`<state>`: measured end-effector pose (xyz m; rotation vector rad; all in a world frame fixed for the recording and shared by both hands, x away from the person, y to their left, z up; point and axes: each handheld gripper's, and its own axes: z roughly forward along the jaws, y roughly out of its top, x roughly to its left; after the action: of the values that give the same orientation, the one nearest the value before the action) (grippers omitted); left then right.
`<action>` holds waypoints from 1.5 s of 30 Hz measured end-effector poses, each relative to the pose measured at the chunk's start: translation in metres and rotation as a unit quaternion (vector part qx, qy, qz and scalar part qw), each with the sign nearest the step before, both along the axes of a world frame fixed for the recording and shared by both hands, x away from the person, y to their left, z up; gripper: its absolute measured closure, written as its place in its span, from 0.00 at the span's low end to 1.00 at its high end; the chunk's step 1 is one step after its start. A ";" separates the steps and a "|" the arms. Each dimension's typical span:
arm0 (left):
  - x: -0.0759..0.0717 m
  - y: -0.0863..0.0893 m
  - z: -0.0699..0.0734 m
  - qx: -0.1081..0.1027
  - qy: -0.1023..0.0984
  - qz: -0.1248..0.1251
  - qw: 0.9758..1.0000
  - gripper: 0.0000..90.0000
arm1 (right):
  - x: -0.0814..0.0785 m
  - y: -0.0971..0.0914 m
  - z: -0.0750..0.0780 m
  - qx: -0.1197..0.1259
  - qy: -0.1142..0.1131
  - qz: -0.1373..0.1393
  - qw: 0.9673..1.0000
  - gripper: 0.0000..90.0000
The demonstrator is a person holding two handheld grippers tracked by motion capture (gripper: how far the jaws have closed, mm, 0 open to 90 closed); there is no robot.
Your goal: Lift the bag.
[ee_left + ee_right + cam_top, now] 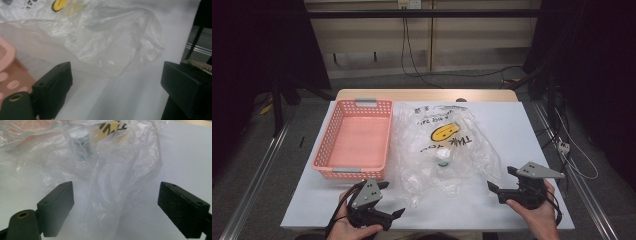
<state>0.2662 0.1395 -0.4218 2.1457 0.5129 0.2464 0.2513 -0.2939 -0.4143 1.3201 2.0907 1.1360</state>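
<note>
Both jaws wide, empty: left gripper (384, 200) and right gripper (501, 180) flank the crumpled plastic bag (442, 150) at the table's (532, 130) near edge, likely staged to grab it.

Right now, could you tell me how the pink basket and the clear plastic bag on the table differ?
The pink basket is a rigid, opaque tray with perforated walls; the plastic bag is soft, crumpled and see-through. The basket looks empty, while the bag shows a yellow smiley print and something small with a green ring inside. The basket sits toward the left gripper, the bag between both grippers. Both rest on the white table, untouched.
</note>
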 end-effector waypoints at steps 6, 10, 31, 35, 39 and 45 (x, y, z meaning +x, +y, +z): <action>-0.003 -0.005 -0.002 0.014 -0.002 -0.008 1.000 0.11 | -0.008 0.003 -0.004 -0.009 0.012 0.014 1.000 0.15; -0.001 -0.009 -0.010 0.038 -0.005 -0.006 0.999 0.12 | -0.009 0.007 -0.015 -0.035 0.044 0.020 0.998 0.22; 0.020 -0.030 -0.010 0.049 -0.044 0.003 0.998 0.35 | 0.005 0.007 -0.035 -0.054 0.131 0.032 0.989 0.98; 0.024 -0.033 -0.014 0.056 -0.037 0.000 0.998 0.48 | 0.006 0.005 -0.036 -0.046 0.136 0.034 0.989 0.99; 0.028 -0.036 -0.017 0.067 -0.033 -0.008 0.997 0.58 | 0.007 0.005 -0.036 -0.040 0.137 0.038 0.989 0.99; 0.037 -0.052 -0.022 0.071 -0.023 -0.030 0.997 0.39 | 0.008 0.005 -0.036 -0.038 0.138 0.039 0.989 0.99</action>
<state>0.3036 0.0875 -0.4440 2.2841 0.4153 0.3054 0.2591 -0.2886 -0.4505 1.4408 2.3756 0.9355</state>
